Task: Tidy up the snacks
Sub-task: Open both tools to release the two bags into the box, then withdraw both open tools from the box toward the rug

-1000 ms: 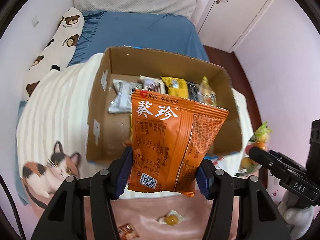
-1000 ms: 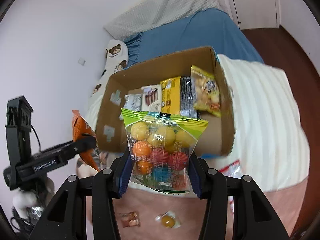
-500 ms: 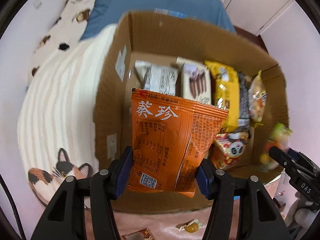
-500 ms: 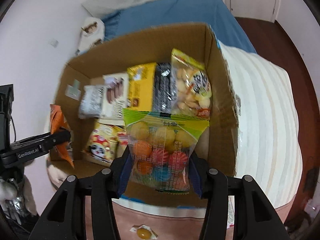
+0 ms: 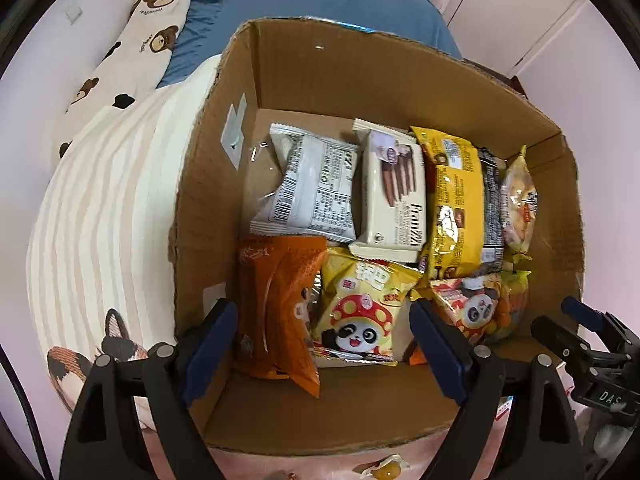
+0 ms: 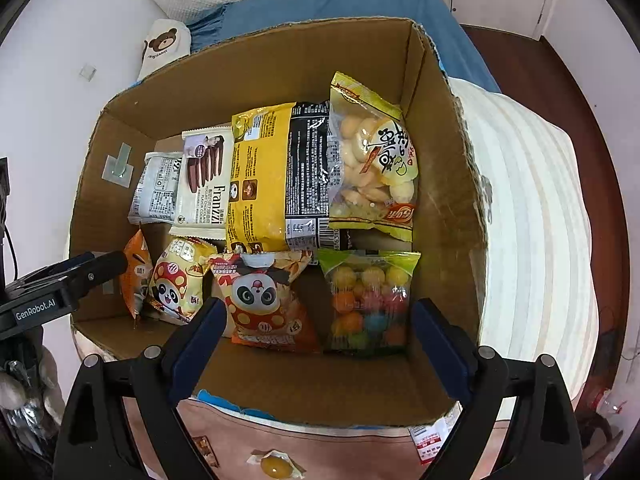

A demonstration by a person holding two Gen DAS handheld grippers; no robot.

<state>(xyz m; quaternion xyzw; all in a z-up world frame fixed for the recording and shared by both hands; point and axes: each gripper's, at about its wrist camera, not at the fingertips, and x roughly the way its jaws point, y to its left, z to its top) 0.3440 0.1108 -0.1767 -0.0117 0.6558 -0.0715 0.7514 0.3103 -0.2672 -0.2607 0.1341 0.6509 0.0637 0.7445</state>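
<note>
An open cardboard box on the bed holds several snack packs. The orange pack lies in its near left corner, also seen in the right wrist view. The clear bag of coloured balls lies in the near right corner, partly visible in the left wrist view. My left gripper is open and empty over the box's near left part, the orange pack just beyond its left finger. My right gripper is open and empty just before the ball bag.
Two panda packs, a white biscuit pack, a yellow pack and a puff bag fill the box. Small wrapped sweets lie on the pink cover before the box. A bear pillow lies at the far left.
Both grippers moved over the box and opened. The orange pack dropped into the near left corner and the ball bag into the near right corner.
</note>
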